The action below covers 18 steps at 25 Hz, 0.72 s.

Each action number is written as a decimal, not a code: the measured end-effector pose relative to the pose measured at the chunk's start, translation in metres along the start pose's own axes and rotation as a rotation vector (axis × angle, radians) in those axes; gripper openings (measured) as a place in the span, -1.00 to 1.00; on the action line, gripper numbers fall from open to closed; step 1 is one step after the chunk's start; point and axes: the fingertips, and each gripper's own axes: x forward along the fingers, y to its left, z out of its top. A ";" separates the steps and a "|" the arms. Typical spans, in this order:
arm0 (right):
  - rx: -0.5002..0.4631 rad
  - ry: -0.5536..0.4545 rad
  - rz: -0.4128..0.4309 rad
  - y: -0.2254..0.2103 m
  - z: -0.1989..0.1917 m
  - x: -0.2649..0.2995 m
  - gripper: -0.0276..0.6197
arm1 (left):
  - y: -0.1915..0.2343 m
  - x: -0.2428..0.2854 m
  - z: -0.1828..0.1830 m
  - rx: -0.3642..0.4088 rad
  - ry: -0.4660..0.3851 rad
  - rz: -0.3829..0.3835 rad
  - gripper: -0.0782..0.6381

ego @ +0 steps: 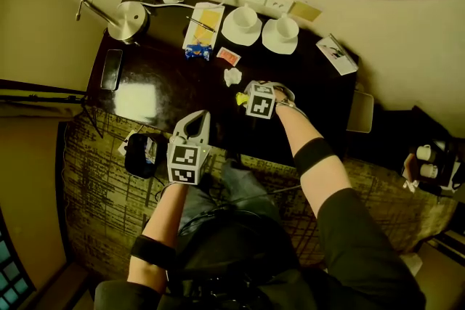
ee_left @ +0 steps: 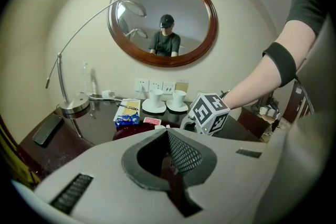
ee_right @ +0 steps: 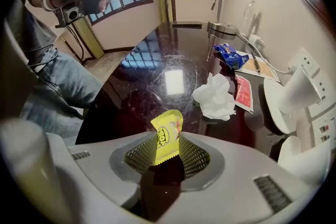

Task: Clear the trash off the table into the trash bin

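A small yellow wrapper [ee_right: 167,136] stands upright between the pads of my right gripper [ee_right: 167,153], which is shut on it just above the dark table [ego: 160,83]. In the head view the right gripper [ego: 245,96] points steeply down at the table's front middle, with the yellow wrapper [ego: 240,99] at its tips. A crumpled white tissue [ee_right: 215,97] lies just beyond, then a red packet [ee_right: 244,93] and a blue wrapper [ee_right: 229,55]. My left gripper [ego: 195,120] hovers shut and empty at the table's front edge. The black trash bin [ego: 142,155] stands on the floor to its left.
Two white cups on saucers [ego: 242,23] [ego: 280,33] stand at the back by the wall sockets. A desk lamp [ego: 127,19] and a dark flat device [ego: 111,69] occupy the table's left end. A notepad with a pen [ego: 203,22] lies beside the blue wrapper [ego: 197,51].
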 end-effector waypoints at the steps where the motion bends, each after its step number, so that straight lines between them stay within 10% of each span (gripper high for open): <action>1: -0.004 -0.003 -0.008 0.000 0.001 -0.001 -0.46 | 0.000 -0.001 0.000 0.000 0.000 0.000 -0.78; 18: 0.055 -0.050 -0.086 0.015 0.010 -0.050 -0.60 | -0.005 -0.021 0.009 0.005 -0.031 0.005 -0.78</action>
